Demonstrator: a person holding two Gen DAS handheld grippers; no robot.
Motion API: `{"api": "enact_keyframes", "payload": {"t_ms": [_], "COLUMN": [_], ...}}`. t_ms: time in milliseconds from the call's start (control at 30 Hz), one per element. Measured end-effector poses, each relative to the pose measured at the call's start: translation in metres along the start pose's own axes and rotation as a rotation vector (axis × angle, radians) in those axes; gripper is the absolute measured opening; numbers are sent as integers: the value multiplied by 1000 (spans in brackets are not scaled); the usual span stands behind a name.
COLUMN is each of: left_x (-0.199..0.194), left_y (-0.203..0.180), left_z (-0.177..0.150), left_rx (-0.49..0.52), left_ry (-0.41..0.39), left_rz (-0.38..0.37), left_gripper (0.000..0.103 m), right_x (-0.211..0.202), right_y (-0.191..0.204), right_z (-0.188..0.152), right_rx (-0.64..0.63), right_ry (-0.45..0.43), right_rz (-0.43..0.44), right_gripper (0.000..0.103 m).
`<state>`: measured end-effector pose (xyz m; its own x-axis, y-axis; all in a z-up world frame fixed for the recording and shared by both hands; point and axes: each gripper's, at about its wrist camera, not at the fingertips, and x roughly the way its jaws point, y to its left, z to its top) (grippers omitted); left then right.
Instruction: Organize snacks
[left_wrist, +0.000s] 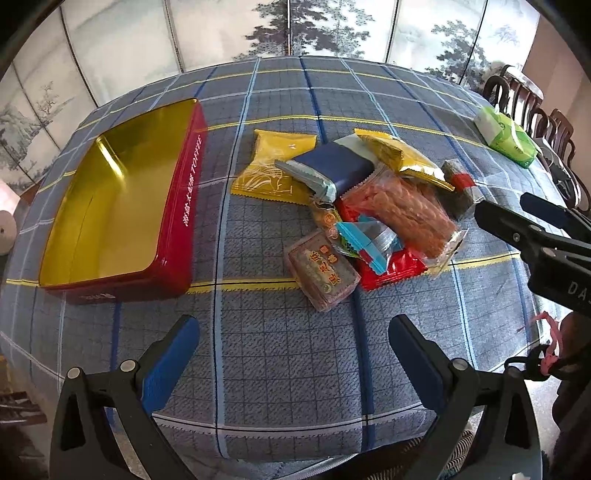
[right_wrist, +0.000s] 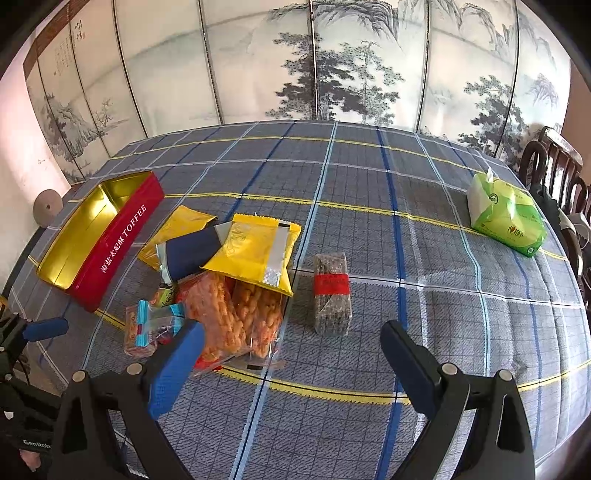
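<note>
An open red toffee tin (left_wrist: 184, 206) with a gold, empty inside sits at the left of the table; it also shows in the right wrist view (right_wrist: 122, 240). A pile of wrapped snacks lies beside it: yellow packets (left_wrist: 275, 164) (right_wrist: 255, 251), a dark blue packet (left_wrist: 332, 166) (right_wrist: 195, 251), an orange clear bag (left_wrist: 410, 210) (right_wrist: 236, 314), a red packet (left_wrist: 391, 269), a small clear candy box (left_wrist: 323, 273). A dark bar with a red band (right_wrist: 331, 293) (left_wrist: 460, 182) lies apart. My left gripper (left_wrist: 295, 332) is open and empty in front of the pile. My right gripper (right_wrist: 291, 336) is open and empty near the bar.
A green tissue pack (right_wrist: 506, 218) (left_wrist: 508, 138) lies at the far right of the checked tablecloth (right_wrist: 369, 184). Dark wooden chairs (right_wrist: 557, 166) stand beyond the right edge. A painted folding screen (right_wrist: 295, 55) stands behind the table.
</note>
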<state>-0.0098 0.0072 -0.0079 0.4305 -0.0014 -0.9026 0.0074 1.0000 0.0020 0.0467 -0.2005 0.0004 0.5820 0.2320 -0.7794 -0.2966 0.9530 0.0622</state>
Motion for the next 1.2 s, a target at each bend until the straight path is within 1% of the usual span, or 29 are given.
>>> {"api": "enact_keyframes", "payload": {"t_ms": [400, 1200], "left_x": [1, -1], "left_y": [3, 3], "left_z": [0, 0], "left_rx": [-11, -22], "left_ry": [13, 11], "left_rz": [-3, -1], "left_gripper": [100, 100], "right_x": [1, 2], "right_y": [0, 2], "right_z": [-1, -1], "right_rx": [0, 3], "right_ry": [3, 4], "right_rz": [3, 15], "right_gripper": [98, 98]}}
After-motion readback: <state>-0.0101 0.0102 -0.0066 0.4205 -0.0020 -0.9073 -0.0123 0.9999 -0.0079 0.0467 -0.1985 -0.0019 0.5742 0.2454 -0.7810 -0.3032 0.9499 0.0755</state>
